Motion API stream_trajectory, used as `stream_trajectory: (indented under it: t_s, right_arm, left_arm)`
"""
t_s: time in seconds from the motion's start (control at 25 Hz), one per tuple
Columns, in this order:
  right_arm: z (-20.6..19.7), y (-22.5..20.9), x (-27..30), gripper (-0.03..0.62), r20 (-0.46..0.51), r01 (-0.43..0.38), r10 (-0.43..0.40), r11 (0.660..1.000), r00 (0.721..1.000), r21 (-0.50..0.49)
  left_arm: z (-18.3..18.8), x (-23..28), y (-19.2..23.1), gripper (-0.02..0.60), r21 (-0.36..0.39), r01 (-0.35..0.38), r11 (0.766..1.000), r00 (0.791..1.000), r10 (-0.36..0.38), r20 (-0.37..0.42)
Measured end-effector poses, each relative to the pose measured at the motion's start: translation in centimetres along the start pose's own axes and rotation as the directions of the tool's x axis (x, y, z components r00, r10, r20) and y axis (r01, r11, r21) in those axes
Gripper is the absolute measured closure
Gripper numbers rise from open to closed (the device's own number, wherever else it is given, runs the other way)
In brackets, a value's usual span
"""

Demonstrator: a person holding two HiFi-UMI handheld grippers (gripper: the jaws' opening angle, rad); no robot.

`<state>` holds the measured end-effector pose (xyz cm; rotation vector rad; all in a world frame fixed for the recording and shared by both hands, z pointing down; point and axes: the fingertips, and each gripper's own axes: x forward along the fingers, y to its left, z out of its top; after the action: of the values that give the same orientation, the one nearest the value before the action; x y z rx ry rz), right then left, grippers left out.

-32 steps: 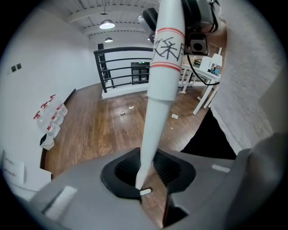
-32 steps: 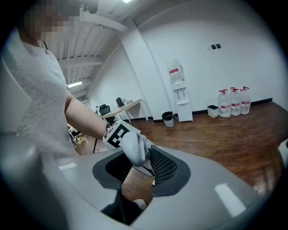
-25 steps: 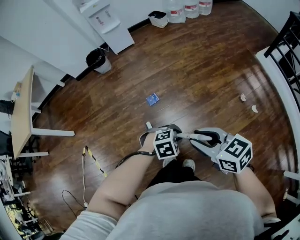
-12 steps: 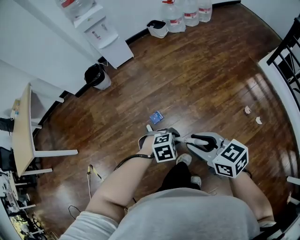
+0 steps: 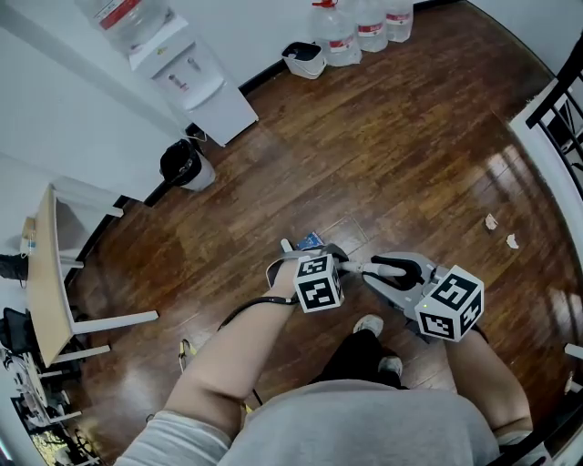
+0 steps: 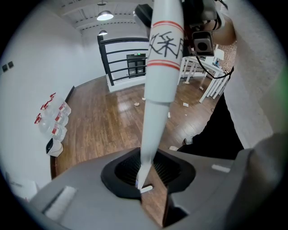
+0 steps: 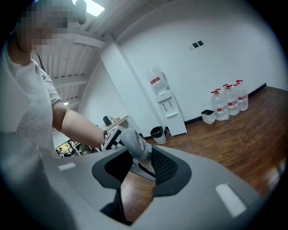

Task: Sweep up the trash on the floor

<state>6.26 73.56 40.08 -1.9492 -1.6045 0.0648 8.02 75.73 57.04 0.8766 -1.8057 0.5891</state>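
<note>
I hold the broom handle (image 6: 162, 67) with both grippers in front of my body. The left gripper (image 6: 144, 179) has its jaws closed narrow on the white pole, and the right gripper (image 7: 137, 166) has its jaws closed on the grey rounded top end (image 7: 132, 143). In the head view the handle (image 5: 361, 267) shows only as a short piece between the 2 grippers, and I cannot see the brush end.

I judge the pole to be stiff, light and smooth, so it may turn or slip inside the jaws. 2 grips set apart, 1 at the top and 1 lower, should give good control. The trash looks very light and flat, so I think slow, low strokes are better, or it will fly away.

A blue packet (image 5: 310, 241) lies on the floor (image 5: 410, 136) at 12 o'clock, just beyond my left gripper (image 5: 310, 257). 2 paper scraps (image 5: 501, 231) lie near each other at 2 o'clock, well apart from my right gripper (image 5: 387, 268).

Around me there is a water dispenser (image 5: 196, 82) at 11 o'clock, a black bin (image 5: 182, 164) at 10 o'clock, water bottles (image 5: 360, 23) by the far wall at 12 o'clock, a worktop (image 5: 46, 273) at 9 o'clock and a black railing (image 5: 565, 100) at 2 o'clock. My own shoe (image 5: 368, 324) is the thing closest to the sweeping path.
</note>
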Motion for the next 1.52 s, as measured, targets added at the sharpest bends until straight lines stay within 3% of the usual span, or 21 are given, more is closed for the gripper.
stream_trajectory:
  t_s: [0.44, 0.84, 1.08, 1.52]
  right_arm:
    - [-0.7, -4.3, -1.5, 0.473, -0.017, 0.102, -0.101, 0.994, 0.995, 0.035]
    - [-3.3, -5.9, -8.8, 0.476, 0.038, 0.202, -0.206, 0.975, 0.978, 0.095]
    - [-5.6, -5.3, -16.2, 0.476, 0.064, 0.265, -0.272, 0.959, 0.96, 0.098]
    - [-12.4, -4.5, -34.2, 0.471, 0.131, 0.363, -0.385, 0.918, 0.914, 0.162]
  left_arm:
    - [2.3, 2.8, 1.9, 0.499, 0.067, 0.05, 0.997, 0.998, -0.053, 0.044]
    - [8.8, 5.9, -0.7, 0.499, 0.182, 0.08, 0.98, 0.992, -0.095, 0.078]
    - [15.3, 7.9, -4.6, 0.499, 0.249, 0.078, 0.965, 0.989, -0.106, 0.101]
    - [30.8, 13.5, -14.8, 0.5, 0.343, 0.089, 0.935, 0.98, -0.143, 0.136]
